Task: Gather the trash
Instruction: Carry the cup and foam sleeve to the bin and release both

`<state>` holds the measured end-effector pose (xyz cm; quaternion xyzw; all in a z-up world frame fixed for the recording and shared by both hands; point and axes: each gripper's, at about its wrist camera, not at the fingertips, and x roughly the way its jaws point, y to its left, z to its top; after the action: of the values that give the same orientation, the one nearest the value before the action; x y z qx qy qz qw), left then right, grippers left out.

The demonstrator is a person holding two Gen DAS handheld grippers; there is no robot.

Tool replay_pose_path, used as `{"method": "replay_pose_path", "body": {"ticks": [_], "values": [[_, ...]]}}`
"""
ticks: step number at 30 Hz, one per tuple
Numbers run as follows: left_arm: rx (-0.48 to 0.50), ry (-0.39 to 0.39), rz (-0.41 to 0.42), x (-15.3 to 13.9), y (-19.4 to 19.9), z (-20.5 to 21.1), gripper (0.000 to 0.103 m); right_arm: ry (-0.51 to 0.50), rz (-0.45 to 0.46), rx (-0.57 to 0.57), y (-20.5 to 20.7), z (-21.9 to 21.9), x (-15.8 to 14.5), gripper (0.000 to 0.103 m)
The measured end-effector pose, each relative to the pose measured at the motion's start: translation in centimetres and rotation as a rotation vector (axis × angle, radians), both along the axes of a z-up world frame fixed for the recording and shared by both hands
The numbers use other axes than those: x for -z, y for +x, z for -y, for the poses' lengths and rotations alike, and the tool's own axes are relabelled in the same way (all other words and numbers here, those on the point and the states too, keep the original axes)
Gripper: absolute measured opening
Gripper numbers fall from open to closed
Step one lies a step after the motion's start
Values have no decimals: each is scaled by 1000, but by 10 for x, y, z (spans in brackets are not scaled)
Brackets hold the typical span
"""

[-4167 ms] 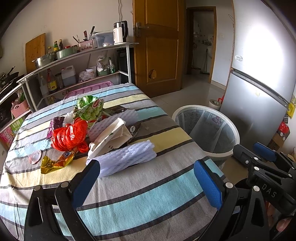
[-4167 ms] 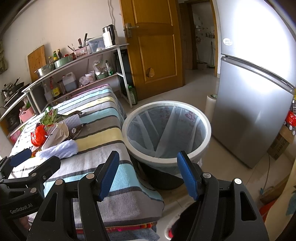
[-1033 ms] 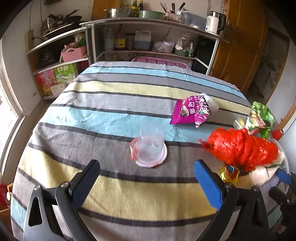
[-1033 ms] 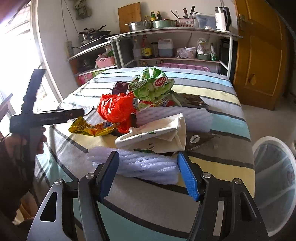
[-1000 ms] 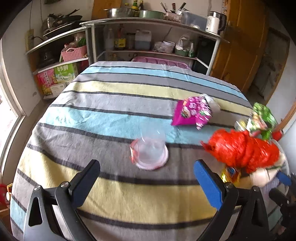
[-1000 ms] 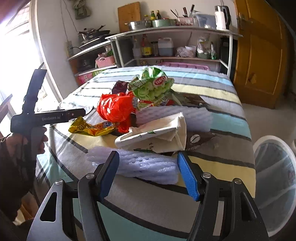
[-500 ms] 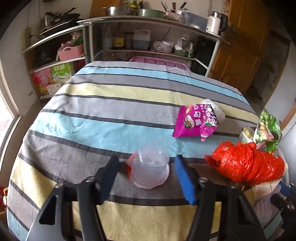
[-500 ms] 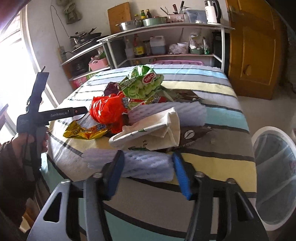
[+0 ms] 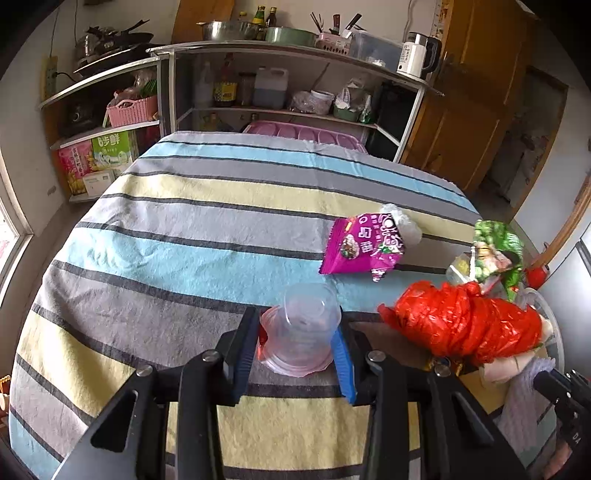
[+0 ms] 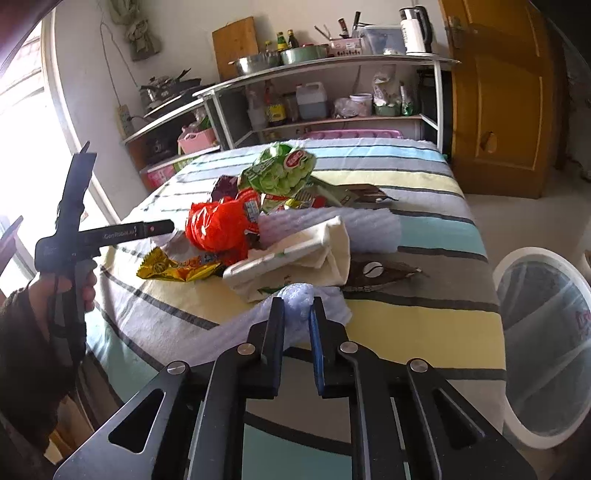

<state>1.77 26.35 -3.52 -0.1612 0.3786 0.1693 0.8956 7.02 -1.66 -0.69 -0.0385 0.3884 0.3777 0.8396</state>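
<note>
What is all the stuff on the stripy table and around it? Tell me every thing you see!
Clear plastic cup: one, see-through with pinkish base, near table edge, between left tool's fingers.
Foam sheet: one, white, front of pile, pinched by right tool.
Red plastic bag: one, red, crumpled in pile.
Purple snack packet: one, purple, lying apart on cloth.
Green snack bag: one, green, top of pile.
Gold wrapper: one, gold, left of pile.
Paper bag: one, cream, middle of pile.
Trash bin: one, white rim, floor right of table.
Kettle: one, white, top shelf.
Left tool: black, blue pads.
Right tool: same.
</note>
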Motion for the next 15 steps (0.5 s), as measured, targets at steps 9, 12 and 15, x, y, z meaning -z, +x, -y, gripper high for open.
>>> {"method": "replay_pose_path", "body": {"ticks": [9, 12, 15], "values": [[41, 28, 38, -14, -12, 14, 40, 66, 55, 60, -13, 25, -25, 13], [72, 33, 53, -25, -14, 26, 40, 78, 75, 92, -14, 36, -32, 13], [131, 58, 73, -38, -12, 47, 40, 93, 83, 131, -12, 50, -39, 13]]}}
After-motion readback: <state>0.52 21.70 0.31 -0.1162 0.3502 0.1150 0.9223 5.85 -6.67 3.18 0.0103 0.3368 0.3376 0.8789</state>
